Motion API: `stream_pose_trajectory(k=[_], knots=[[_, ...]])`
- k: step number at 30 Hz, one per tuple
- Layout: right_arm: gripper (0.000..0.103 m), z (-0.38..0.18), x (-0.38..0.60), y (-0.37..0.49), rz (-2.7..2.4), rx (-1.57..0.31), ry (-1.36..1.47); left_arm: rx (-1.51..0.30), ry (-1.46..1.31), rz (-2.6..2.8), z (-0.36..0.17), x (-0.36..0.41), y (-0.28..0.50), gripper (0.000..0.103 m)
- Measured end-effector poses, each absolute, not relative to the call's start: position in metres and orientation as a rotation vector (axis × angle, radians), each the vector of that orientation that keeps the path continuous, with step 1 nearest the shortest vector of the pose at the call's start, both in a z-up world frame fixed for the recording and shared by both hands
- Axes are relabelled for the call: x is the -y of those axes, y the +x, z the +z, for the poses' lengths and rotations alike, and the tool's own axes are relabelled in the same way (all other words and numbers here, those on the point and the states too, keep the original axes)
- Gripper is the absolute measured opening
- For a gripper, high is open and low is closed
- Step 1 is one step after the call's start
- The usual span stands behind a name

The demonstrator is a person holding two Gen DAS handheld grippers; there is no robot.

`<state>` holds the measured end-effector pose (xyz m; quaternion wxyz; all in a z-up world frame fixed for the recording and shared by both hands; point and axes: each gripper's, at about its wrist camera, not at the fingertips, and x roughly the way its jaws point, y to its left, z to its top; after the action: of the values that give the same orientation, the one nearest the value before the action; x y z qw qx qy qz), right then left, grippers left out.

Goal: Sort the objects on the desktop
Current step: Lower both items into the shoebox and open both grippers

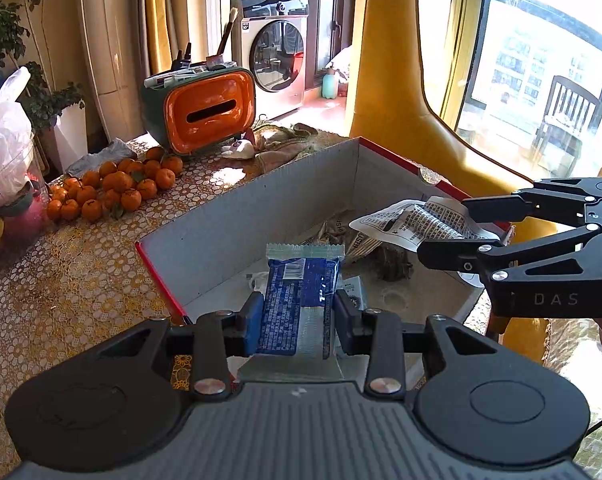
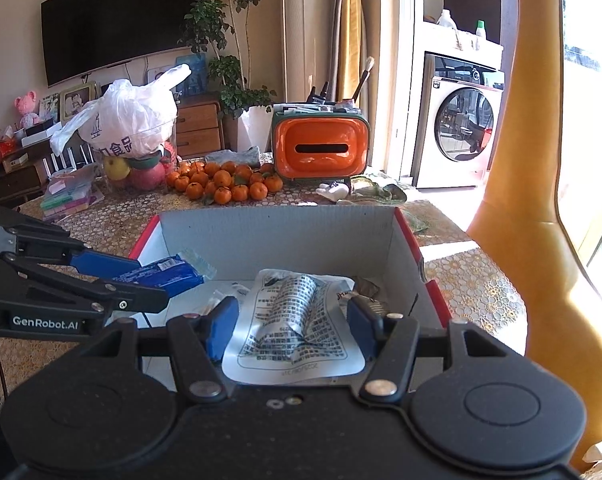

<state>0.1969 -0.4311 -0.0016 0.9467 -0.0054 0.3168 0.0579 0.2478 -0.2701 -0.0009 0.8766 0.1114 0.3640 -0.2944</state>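
A grey cardboard box (image 1: 261, 208) with red outer sides lies open on the table; its far wall (image 2: 277, 236) also fills the right wrist view. My left gripper (image 1: 295, 320) is shut on a blue snack packet (image 1: 297, 300), held over the box's near edge. That packet (image 2: 169, 274) and the left gripper (image 2: 149, 284) enter the right wrist view from the left. My right gripper (image 2: 293, 322) is shut on a white printed pouch (image 2: 293, 320) above the box. In the left wrist view the right gripper (image 1: 445, 226) holds that pouch (image 1: 417, 220) over the box's right side. Other wrappers (image 1: 385, 256) lie inside.
A pile of mandarins (image 1: 113, 188), an orange tissue box (image 1: 207, 114) with pens and brushes on top, and a white plastic bag (image 2: 129, 116) over fruit stand behind the box. A yellow chair back (image 2: 541, 184) rises on the right. Stacked sticky notes (image 2: 67, 198) lie at the left.
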Motion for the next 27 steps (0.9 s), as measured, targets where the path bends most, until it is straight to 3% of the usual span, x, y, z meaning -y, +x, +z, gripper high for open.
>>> stream_pose_trajectory(k=[27], knots=[[0.060,-0.040,0.431,0.279,0.093,-0.826,-0.015,-0.886,0.338,-0.541,-0.039,0.304,0.302,0.035]])
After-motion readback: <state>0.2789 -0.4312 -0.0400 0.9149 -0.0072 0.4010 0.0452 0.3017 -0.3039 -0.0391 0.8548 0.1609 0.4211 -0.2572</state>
